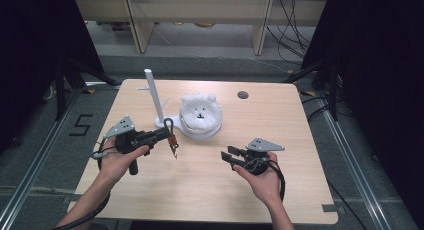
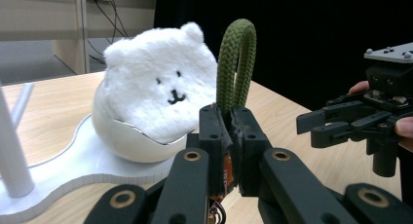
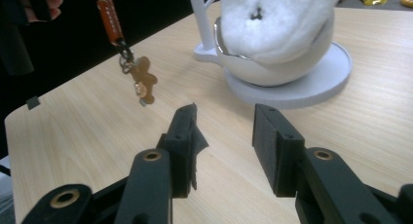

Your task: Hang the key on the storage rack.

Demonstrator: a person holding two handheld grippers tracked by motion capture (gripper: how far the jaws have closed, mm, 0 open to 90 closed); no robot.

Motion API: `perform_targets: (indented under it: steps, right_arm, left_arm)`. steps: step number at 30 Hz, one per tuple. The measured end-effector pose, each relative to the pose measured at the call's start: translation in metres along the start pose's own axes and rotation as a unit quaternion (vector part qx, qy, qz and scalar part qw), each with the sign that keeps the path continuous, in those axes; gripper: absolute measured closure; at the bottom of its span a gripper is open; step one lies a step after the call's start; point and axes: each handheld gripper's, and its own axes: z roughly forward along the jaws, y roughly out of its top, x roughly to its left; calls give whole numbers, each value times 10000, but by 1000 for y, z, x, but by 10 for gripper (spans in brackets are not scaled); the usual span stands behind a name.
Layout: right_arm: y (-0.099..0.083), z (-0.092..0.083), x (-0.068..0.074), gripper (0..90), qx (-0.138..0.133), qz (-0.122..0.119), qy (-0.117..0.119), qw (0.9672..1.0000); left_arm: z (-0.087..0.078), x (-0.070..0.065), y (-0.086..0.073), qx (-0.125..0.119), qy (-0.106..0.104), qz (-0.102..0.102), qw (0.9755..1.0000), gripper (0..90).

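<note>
Only one readable mark: a black "5" [image 1: 83,125] taped on the grey floor [image 1: 45,135] left of the table, seen in the high view. The orange strap tag [image 3: 110,20] of the keychain in the right gripper view carries small dark markings, too blurred to read. No legible print on the plush bear, the white stand or the gripper bodies.
</note>
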Motion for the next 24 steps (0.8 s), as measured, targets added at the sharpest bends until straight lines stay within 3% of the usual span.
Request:
perform_targets:
  steps: [4, 6, 7, 8, 10, 12, 13, 15, 17, 18, 20, 21, 24]
  right_arm:
    - [-6, -5, -2, 619, -24, 144, -69, 9999]
    - [-7, -8, -6, 620, -24, 60, -84, 9999]
    - [-8, -10, -4, 620, 14, 217, -144, 9997]
    - [-9, -12, -7, 620, -19, 97, -148, 9998]
    - [-10, -15, -7, 620, -14, 215, -190, 9996]
    - [-11, -20, -10, 620, -4, 135, -292, 9995]
    - [-12, -21, -8, 620, -62, 340, -255, 9991]
    - [-13, -25, -13, 620, -89, 142, -306, 9994]
    - [-15, -29, -15, 620, -73, 191, -404, 9990]
    - [-16, -29, -15, 619, -130, 280, -336, 9990]
    - [-18, -31, -18, 619, -178, 198, -430, 9987]
    - [-19, -34, -17, 619, -165, 323, -421, 9985]
    - [-23, -38, -21, 615, -206, 278, -510, 9981]
  left_arm:
    - [-7, 3, 0, 33, 138, 44, 9999, 841]
    - [-10, 5, 0, 17, 188, 43, 9998, 841]
    - [-12, 6, 0, 5, 190, 46, 9998, 841]
    - [-14, 7, 0, 8, 233, 38, 9997, 841]
    - [-17, 9, -1, 14, 270, 31, 9996, 841]
    - [-20, 11, -1, 7, 292, 36, 9996, 841]
    - [-22, 11, -2, 16, 329, 28, 9995, 841]
    - [-25, 13, -2, 7, 349, 29, 9994, 841]
    - [-27, 15, -2, -5, 381, 23, 9993, 841]
    - [-28, 16, -2, -7, 399, 31, 9992, 841]
    - [-31, 17, -1, 2, 439, 48, 9990, 841]
    - [-32, 17, -1, 9, 462, 42, 9989, 841]
    - [-35, 18, -2, -6, 510, 55, 9987, 841]
